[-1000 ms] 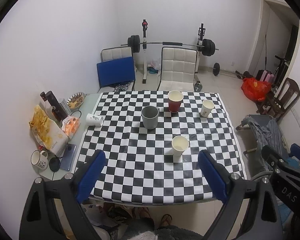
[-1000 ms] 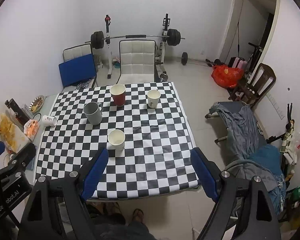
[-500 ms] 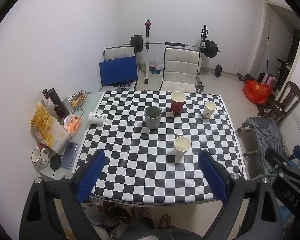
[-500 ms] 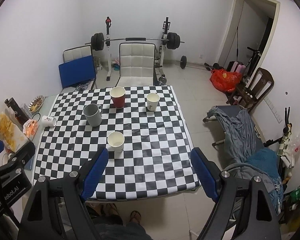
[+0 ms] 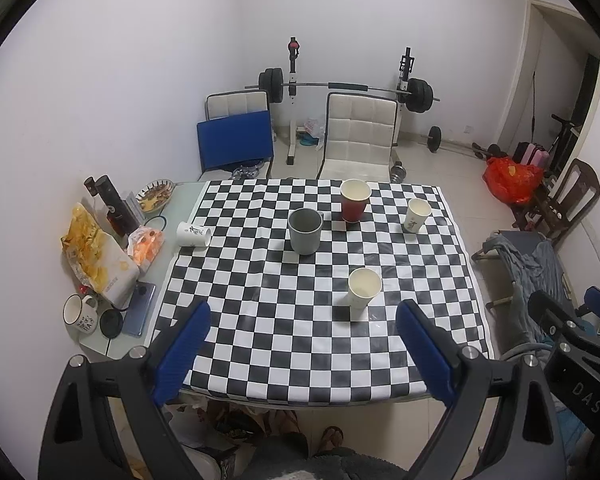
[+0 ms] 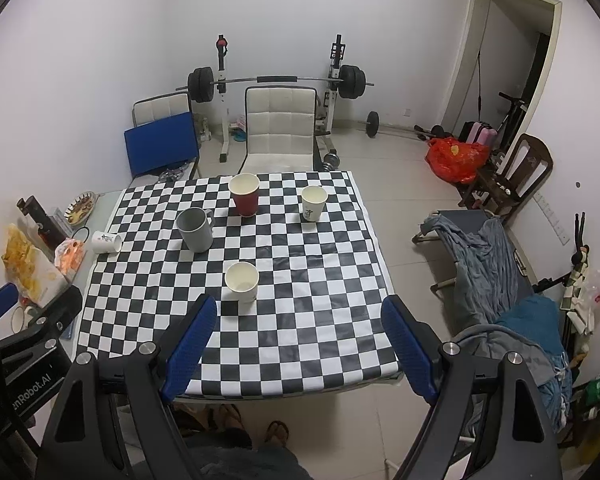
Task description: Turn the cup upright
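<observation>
1 white paper cup (image 5: 194,234) is seen lying on its side at the left edge of the checkered cloth (image 5: 300,332), beside the snack bags (image 5: 100,256); 4 other cups stand upright. Left gripper (image 5: 300,354) and right gripper (image 6: 296,346) are held spread wide, empty, well apart from it. Judged light, thin-walled, easily crushed; a gentle grasp across mid-body is advised.

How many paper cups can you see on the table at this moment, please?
4. A red paper cup at the far edge, a white one far right, another white one nearest the camera, and a white one lying on its side at the checkered cloth's left edge.
</observation>
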Available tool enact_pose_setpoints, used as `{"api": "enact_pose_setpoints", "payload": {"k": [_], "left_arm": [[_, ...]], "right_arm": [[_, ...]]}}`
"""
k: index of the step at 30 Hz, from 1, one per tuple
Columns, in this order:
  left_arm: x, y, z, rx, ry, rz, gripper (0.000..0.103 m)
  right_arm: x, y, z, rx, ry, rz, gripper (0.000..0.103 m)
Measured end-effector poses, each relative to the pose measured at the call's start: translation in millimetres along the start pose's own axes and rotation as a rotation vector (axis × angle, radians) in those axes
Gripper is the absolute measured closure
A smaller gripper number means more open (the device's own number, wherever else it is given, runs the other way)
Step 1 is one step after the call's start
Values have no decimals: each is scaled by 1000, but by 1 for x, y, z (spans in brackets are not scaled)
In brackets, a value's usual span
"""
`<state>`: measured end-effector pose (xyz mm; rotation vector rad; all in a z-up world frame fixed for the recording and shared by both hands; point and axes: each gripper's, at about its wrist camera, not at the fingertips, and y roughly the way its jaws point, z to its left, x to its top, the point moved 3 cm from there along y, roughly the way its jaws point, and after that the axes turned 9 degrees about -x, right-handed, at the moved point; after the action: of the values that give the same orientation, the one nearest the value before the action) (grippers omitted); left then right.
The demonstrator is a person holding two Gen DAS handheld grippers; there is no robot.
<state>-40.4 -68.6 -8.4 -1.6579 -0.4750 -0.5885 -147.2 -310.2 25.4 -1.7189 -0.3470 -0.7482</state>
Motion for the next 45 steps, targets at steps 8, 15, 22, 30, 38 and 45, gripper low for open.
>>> {"api": "enact_pose_setpoints", "payload": {"k": [8,15,22,30,38,45], "left_arm": [[0,-1,0,0,-2,-1,8],[-1,-2,-1,4,-4,-7,8],[-1,-3,1,4,2,-7,8],[1,-12,-4,13,-6,-22,8],[2,-13,-6,15,-11,-22,8],[1,-12,-4,16,-9,-23,8]], "right_arm": [[-2,-3,1,8,-2,-5,17],[-2,-5,3,13,-6,-9,17],[1,-9,8,22,-12,-8,17],[0,-9,18,24,-29,0,17],[2,-6,15,30,-20,-11,17],[3,-6,12,33,-15,-10,17]]}}
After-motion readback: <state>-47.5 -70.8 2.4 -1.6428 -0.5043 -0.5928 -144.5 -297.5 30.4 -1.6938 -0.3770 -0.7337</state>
